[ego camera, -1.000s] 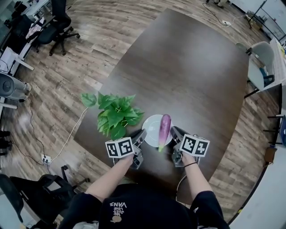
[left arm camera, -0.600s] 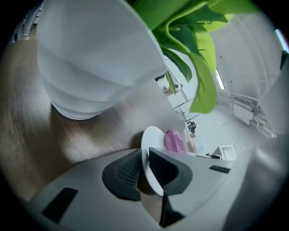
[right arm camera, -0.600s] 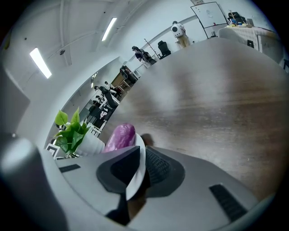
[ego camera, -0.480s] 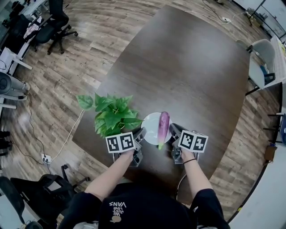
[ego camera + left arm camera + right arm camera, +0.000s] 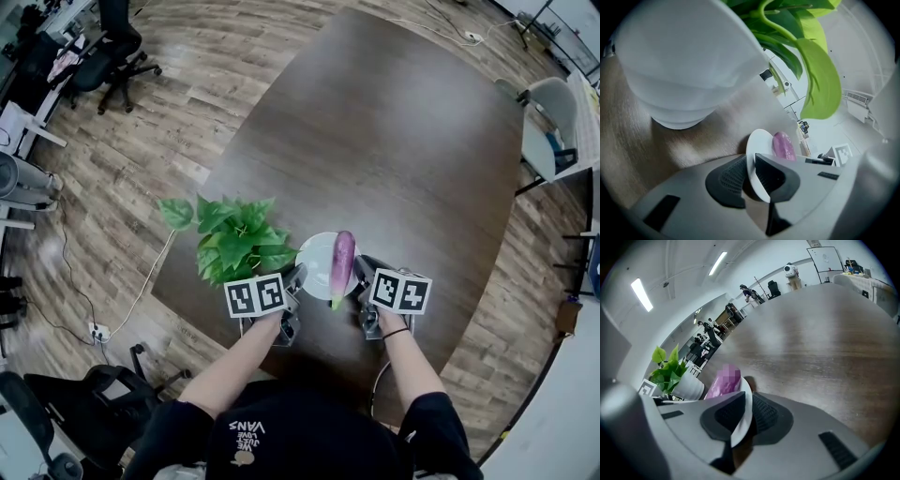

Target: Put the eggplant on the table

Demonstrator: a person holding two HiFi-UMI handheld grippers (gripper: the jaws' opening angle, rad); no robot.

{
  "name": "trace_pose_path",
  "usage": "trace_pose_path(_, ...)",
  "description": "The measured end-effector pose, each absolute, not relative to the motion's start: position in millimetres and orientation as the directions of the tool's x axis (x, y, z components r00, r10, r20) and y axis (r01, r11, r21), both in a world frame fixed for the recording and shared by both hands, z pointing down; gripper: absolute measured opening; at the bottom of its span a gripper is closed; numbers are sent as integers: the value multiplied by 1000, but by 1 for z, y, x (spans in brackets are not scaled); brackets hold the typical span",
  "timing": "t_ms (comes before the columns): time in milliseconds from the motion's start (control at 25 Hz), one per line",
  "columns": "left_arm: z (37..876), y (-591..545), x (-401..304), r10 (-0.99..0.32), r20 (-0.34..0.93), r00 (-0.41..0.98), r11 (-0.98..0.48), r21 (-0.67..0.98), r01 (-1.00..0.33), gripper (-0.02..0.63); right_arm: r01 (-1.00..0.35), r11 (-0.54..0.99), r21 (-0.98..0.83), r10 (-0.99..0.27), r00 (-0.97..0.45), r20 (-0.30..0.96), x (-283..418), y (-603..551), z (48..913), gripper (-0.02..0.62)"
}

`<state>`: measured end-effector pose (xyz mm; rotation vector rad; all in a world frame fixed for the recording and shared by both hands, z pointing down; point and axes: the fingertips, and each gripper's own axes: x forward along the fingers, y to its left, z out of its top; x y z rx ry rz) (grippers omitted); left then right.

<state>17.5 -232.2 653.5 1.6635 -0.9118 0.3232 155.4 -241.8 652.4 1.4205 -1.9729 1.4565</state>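
Note:
A purple eggplant (image 5: 342, 265) lies across a white plate (image 5: 315, 258) near the front edge of the dark wooden table (image 5: 394, 141). My left gripper (image 5: 296, 281) is at the plate's left rim. In the left gripper view its jaws are opening, with the plate's rim (image 5: 757, 154) still between its pads (image 5: 729, 176) and against them; the eggplant (image 5: 783, 146) shows beyond. My right gripper (image 5: 362, 274) is shut on the right rim, and the right gripper view shows the plate's edge (image 5: 743, 420) pinched between the pads, with the eggplant (image 5: 723, 380) behind it.
A leafy green plant (image 5: 234, 239) in a white pot (image 5: 679, 61) stands just left of the plate, close to my left gripper. The table stretches away beyond the plate. A chair (image 5: 553, 112) stands at the table's far right and office chairs (image 5: 122, 56) at the upper left.
Almost nothing has moved. Both grippers stay at the plate's rim with the eggplant on it, and the head view has shifted slightly.

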Motion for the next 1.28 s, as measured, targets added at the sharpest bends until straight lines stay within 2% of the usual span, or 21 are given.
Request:
trace_pose_path(200,654,-229,18,-391,647,654,-58,692,-719,46,-859,14,-511,-512,-445,734,155,-242,654,46)
trace_pose_path(360,652,-228,20,-392,642,658,-61,696,-715,75,-869,29,-493,-507,-438,743,153,-242,654,50)
trace_pose_path(640,648,-225,24,-388,640,663,-85,692,-717,119,-874,54,-483,-482,-447,754,148,-238,654,92)
trace_pose_path(1280,649,-220,22,-376,645,665,-90,689,-719,124,-872,46,-487,-488,-445,751,148,-230,653,94)
